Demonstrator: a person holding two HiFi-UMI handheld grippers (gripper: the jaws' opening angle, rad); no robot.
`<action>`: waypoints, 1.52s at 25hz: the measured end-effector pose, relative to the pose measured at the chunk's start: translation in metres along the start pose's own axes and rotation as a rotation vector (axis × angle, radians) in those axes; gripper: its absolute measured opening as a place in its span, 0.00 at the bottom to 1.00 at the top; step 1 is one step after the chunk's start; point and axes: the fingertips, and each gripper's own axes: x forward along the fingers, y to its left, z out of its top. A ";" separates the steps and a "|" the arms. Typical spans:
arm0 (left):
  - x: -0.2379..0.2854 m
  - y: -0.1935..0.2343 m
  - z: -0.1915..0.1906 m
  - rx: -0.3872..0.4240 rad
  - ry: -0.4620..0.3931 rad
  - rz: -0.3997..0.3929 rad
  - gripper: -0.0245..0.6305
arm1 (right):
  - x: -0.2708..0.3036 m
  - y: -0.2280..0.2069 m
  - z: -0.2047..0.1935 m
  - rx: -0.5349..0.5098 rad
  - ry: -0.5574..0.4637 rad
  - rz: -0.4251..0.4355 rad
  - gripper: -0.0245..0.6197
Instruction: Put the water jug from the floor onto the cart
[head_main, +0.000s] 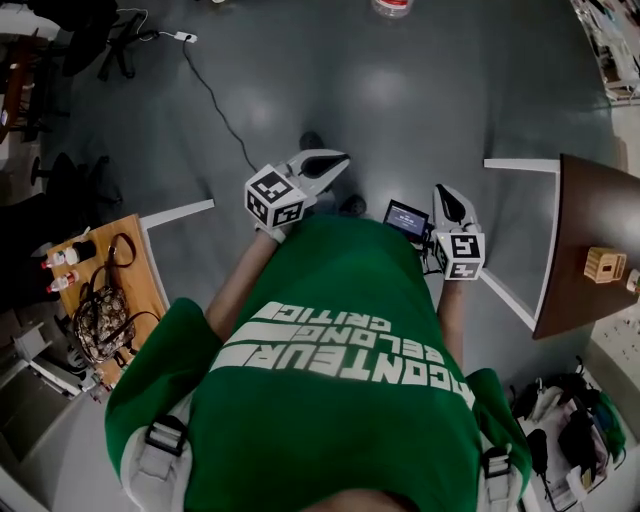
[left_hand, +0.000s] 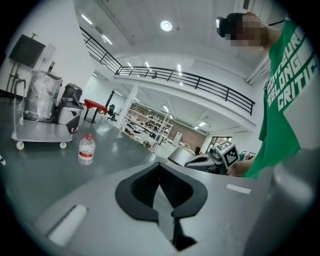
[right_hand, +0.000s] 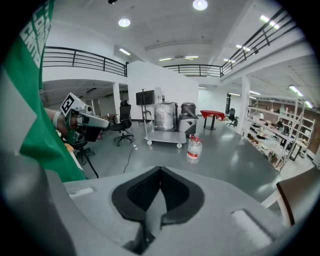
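the grey floor (head_main: 400, 90) fills most of what i see from the head view. well away from me stands the cart (right_hand: 165, 136), a low wheeled platform loaded with a plastic-wrapped drum (right_hand: 164, 116) and a dark machine (right_hand: 188, 120). the water jug (right_hand: 194, 149) stands upright on the floor near the cart's front edge, apart from it and not on it. my left gripper (head_main: 335, 160) and right gripper (head_main: 448, 195) are held out in front of the green shirt (head_main: 340, 340), both well apart from the jug. each has its jaws closed together with nothing between them.
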 end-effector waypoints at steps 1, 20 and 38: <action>-0.001 0.004 0.001 -0.004 0.000 0.003 0.05 | 0.002 -0.003 0.002 0.005 0.003 -0.007 0.03; 0.020 0.114 0.052 -0.051 0.021 -0.003 0.05 | 0.103 -0.037 0.061 0.000 0.061 -0.002 0.03; 0.012 0.199 0.095 -0.099 -0.049 0.045 0.05 | 0.183 -0.041 0.121 -0.052 0.086 0.046 0.03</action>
